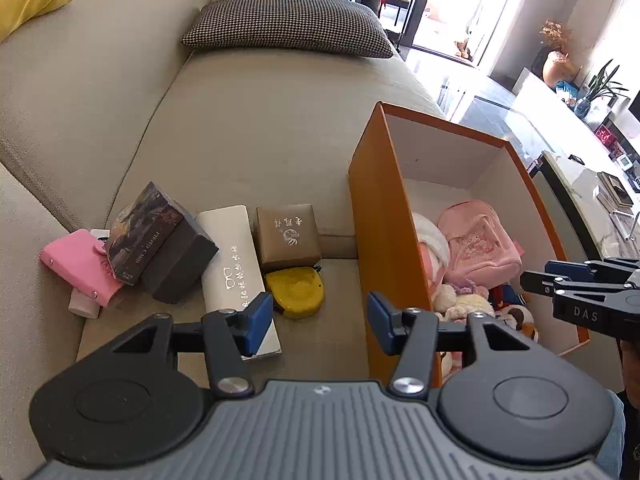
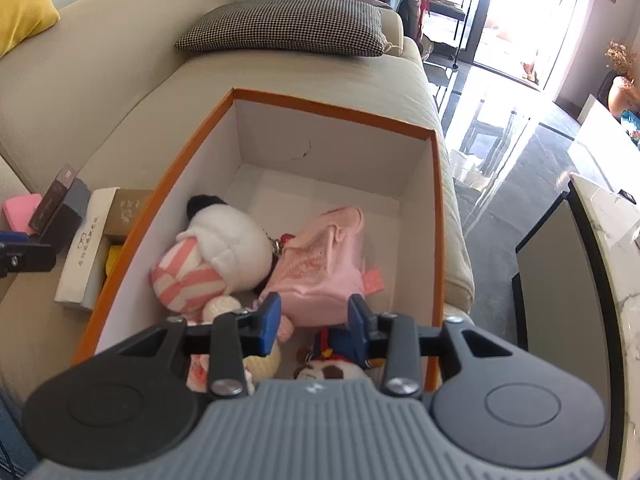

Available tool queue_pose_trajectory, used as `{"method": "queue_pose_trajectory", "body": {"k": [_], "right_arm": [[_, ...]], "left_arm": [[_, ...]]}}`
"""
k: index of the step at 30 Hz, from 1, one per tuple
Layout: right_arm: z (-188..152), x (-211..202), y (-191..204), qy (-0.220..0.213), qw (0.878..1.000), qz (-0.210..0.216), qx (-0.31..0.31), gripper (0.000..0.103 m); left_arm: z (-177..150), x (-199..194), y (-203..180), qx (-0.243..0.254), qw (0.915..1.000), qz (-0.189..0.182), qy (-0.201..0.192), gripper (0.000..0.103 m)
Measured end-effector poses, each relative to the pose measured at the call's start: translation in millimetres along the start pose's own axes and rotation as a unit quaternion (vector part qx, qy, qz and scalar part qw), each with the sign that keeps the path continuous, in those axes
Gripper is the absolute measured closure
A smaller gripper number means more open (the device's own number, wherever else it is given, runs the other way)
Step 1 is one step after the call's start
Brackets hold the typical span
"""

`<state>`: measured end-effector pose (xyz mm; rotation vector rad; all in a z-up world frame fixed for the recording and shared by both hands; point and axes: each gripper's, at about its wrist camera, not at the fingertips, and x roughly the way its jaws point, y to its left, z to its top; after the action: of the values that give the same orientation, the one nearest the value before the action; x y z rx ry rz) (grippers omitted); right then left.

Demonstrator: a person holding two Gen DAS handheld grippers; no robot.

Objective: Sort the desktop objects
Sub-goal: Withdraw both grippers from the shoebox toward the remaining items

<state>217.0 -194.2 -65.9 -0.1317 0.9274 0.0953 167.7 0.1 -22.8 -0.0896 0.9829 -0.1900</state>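
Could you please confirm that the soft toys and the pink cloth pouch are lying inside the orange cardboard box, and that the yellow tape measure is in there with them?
Not quite: the yellow tape measure lies outside the orange cardboard box, on the beige sofa seat beside it, as the left wrist view shows. The soft toys and pink cloth pouch are inside.

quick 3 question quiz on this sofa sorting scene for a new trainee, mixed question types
1. True or false: the orange box already holds soft toys and a pink backpack.
2. Which item lies nearest the box's outer wall on the sofa? A) pink notebook B) yellow tape measure C) white glasses case
3. Fill in: the right gripper hangs over the ____ with nothing between its pads, and the left gripper is open too.

Key: 1 true; 2 B; 3 orange box
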Motion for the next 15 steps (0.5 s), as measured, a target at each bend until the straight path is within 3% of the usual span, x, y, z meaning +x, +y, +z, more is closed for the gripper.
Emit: {"method": "queue_pose_trajectory", "body": {"k": [8,15], "right_arm": [[-18.2,-23.3,2.5,0.003,0.999,0.023,0.043,0.064],[-21.4,-47.0,47.0,-0.035,0.997,0.064,0.03,0.061]], "left_arm": [[-13.7,-9.0,11.9,-0.011,0.9999,0.002,0.003,0.042],[-23.2,-28.3,24.3,-0.009,0.9995,0.013,-0.027,0.042]]}}
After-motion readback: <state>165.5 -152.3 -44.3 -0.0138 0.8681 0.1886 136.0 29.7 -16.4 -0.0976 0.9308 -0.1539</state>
